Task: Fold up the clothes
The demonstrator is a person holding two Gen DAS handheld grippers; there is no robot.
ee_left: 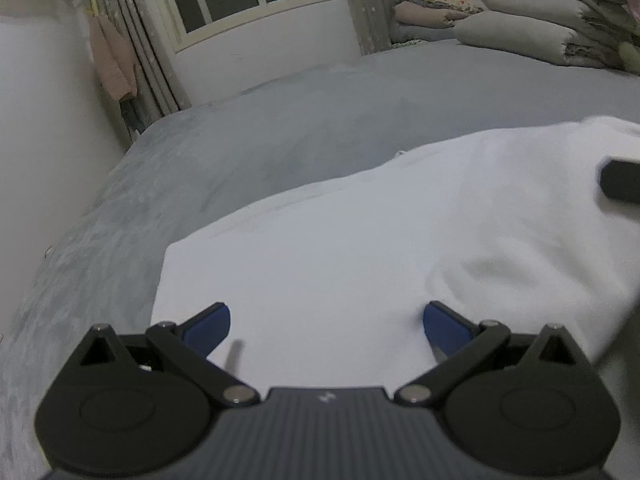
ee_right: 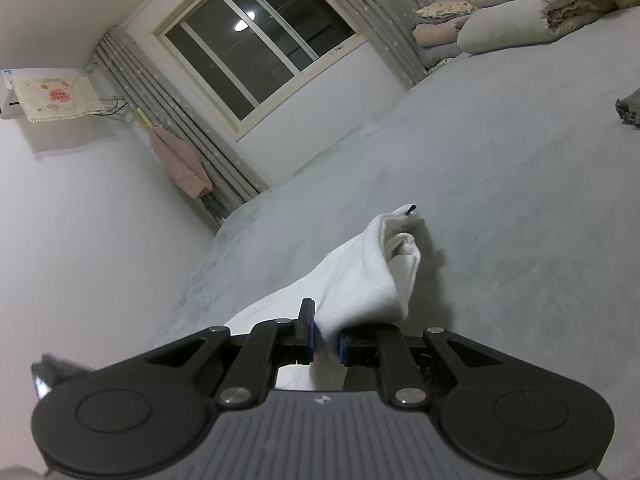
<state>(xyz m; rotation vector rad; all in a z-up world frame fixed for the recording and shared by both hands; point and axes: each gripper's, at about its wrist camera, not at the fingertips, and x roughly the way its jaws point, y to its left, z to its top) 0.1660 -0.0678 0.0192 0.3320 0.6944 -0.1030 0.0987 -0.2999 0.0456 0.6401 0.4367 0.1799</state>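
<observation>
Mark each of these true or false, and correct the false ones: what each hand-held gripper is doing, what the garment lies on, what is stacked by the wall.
1. The right hand-held gripper is shut on the white garment. True.
2. The left hand-held gripper pinches the cloth. False: its jaws stand wide open above it.
3. The garment lies on a wooden table. False: on a grey bed.
4. Folded quilts are stacked at the far right. True.

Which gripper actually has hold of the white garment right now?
The right gripper: its pads are pinched on a bunch of the white garment. The left gripper stands wide open above the flat part, gripping nothing.
</observation>
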